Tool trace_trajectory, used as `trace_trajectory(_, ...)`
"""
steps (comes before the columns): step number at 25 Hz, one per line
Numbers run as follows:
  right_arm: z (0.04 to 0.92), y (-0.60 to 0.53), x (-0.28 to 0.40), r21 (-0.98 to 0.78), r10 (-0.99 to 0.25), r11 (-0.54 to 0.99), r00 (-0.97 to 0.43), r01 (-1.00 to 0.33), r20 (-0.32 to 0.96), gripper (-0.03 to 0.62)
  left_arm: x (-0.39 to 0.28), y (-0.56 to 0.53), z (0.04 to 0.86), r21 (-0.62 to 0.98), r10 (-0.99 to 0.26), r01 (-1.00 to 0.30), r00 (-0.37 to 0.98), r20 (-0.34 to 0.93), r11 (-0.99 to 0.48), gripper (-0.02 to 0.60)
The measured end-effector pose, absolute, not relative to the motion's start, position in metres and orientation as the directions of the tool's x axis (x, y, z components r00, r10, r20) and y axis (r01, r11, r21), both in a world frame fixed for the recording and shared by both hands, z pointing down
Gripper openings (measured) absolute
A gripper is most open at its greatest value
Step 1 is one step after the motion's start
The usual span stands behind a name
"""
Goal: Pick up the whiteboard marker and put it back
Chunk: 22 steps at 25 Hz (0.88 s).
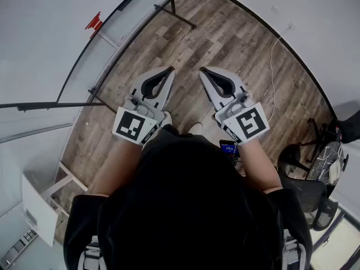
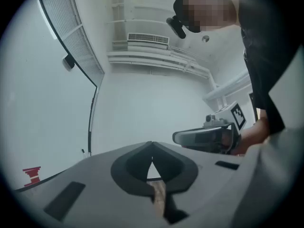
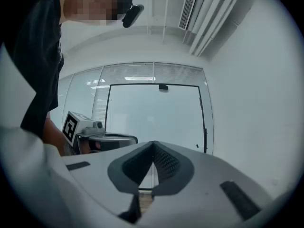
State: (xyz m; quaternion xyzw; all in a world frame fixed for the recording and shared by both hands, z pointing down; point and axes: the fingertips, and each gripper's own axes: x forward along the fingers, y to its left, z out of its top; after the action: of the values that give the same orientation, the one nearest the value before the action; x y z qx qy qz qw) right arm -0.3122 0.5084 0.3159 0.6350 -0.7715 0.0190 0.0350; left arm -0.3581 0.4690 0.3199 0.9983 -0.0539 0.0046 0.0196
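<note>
Person's dark top (image 1: 185, 207) fills the bottom of the head view; bare forearms reach forward; small blue-lit screen (image 1: 228, 147) at the waist, right side; left tool (image 1: 169, 70) and right tool (image 1: 203, 70) held level, side by side, near each other but apart, over the wooden floor (image 1: 225, 44); each carries its marker cube, left cube (image 1: 135, 125), right cube (image 1: 251, 122).

Left tool (image 2: 152, 148) in its own view: tips together, nothing clamped, bit of floor showing through the gap below the tips; right tool (image 3: 153, 144) in its own view: tips together too, nothing clamped.

Shoe tips (image 1: 194, 128) on the floor between the hands; white cable (image 1: 271, 66) trails across the floor to the right; black chair (image 1: 309, 167) at far right.

Further out, black-framed whiteboard (image 3: 156, 113) stands ahead of the tools, its black stand leg (image 1: 177, 13) on the floor; small red item (image 1: 94, 22) at the board's edge, also in the left gripper view (image 2: 32, 175), too small to identify.

Whiteboard marker: cannot be picked out in any view; neither tool holds it.
</note>
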Motion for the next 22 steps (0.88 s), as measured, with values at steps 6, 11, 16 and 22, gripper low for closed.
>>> trace_trajectory(6,0.314,0.511,-0.315,0.007,-0.972,0.218,-0.217,-0.976,0.086,-0.002,-0.361,0.471,0.324,0.045,-0.117,-0.118,0.993,0.027,-0.992,0.005)
trace_trajectory(11,0.318,0.519,-0.314,-0.010,-0.964,0.246,-0.245,-0.969,0.101,0.000,-0.359,0.479,0.325,0.041,-0.123,-0.124,0.992,0.030,-0.991,0.005)
trace_trajectory(16,0.324,0.526,-0.314,-0.027,-0.949,0.294,-0.295,-0.955,0.111,0.000,-0.352,0.489,0.326,0.030,-0.134,-0.136,0.990,0.035,-0.990,0.005)
trace_trajectory(22,0.324,0.530,-0.300,-0.034,-0.949,0.298,-0.300,-0.954,0.099,0.000,-0.342,0.495,0.329,0.042,-0.159,-0.160,0.986,0.042,-0.986,0.005)
